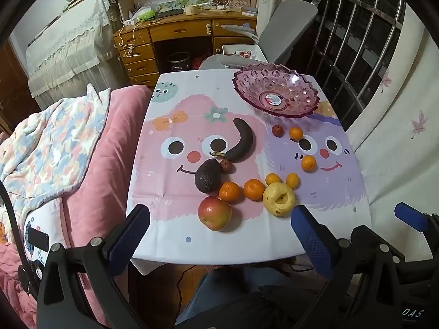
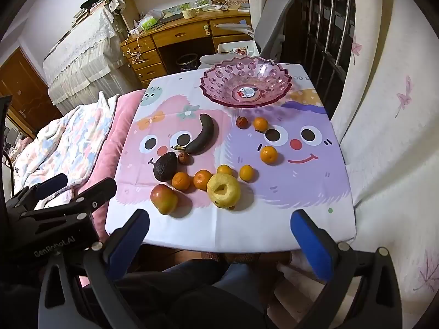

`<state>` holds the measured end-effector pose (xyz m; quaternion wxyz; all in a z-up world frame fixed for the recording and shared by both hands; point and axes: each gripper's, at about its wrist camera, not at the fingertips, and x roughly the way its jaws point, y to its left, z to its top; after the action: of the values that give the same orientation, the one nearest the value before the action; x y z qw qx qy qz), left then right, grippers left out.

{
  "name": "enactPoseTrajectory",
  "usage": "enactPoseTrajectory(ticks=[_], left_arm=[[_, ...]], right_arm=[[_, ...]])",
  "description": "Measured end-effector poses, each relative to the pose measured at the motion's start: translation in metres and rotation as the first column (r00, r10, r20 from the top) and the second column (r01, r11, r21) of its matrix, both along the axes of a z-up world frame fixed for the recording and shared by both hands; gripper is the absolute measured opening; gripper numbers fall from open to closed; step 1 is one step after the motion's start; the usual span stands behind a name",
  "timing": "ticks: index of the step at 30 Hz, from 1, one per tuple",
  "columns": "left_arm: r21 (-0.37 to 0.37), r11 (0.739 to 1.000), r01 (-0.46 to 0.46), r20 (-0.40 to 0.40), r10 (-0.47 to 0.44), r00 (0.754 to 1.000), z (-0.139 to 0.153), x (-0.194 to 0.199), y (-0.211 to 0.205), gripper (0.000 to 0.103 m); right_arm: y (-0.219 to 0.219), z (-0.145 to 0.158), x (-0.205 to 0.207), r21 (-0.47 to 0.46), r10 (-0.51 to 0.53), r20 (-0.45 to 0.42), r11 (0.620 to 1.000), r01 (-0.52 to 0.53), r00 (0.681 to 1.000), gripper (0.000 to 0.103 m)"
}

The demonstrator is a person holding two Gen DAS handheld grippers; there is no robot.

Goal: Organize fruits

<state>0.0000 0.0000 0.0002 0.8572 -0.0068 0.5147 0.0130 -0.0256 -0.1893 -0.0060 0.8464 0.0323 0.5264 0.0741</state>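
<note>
Start of sorting — nothing lifted yet. Left tool (image 1: 219, 235) wide apart, empty, hanging short of the bench (image 1: 247, 249) near edge. Right tool (image 2: 219, 235) likewise wide and empty.

Pink bowl (image 1: 275, 90) sits empty at one o'clock, far end of the bench. Fruit lies loose on the cloth: red apple (image 1: 214, 213) and yellow pear (image 1: 279, 199) nearest, avocado (image 1: 207, 176) at eleven o'clock of the apple, black banana (image 1: 242, 141) beyond, small oranges (image 1: 229, 191) scattered between.

Judgement: take the nearest fruit first — apple to the left tool, pear to the right. Straddle each across its widest part and close gently; that banana looks soft.
</note>
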Motion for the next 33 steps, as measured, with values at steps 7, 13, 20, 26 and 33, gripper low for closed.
enactPoseTrajectory(ticks=[7,13,20,26,33], left_arm=[[-0.005,1.000,-0.008,0.004,0.008,1.000,0.001,0.001,0.003,0.102],[-0.003,1.000,-0.006,0.007,0.006,1.000,0.002,0.005,0.000,0.102],[0.000,1.000,-0.004,0.019,0.004,1.000,0.003,0.008,-0.001,0.102],[0.000,1.000,-0.003,0.023,0.003,1.000,0.004,0.010,-0.001,0.102],[0.008,1.000,-0.015,0.021,0.015,1.000,0.005,0.013,0.003,0.102]], right_arm=[[-0.001,0.000,0.004,-0.002,0.006,-0.004,1.000,-0.006,1.000,0.103],[0.005,0.000,0.005,0.002,0.009,-0.002,1.000,-0.009,1.000,0.103],[0.005,0.002,0.008,0.008,0.017,0.005,1.000,-0.017,1.000,0.103],[0.003,0.002,0.011,0.013,0.031,0.017,0.999,-0.031,0.999,0.103],[0.007,0.005,0.012,0.011,0.029,0.022,1.000,-0.029,0.999,0.103]])
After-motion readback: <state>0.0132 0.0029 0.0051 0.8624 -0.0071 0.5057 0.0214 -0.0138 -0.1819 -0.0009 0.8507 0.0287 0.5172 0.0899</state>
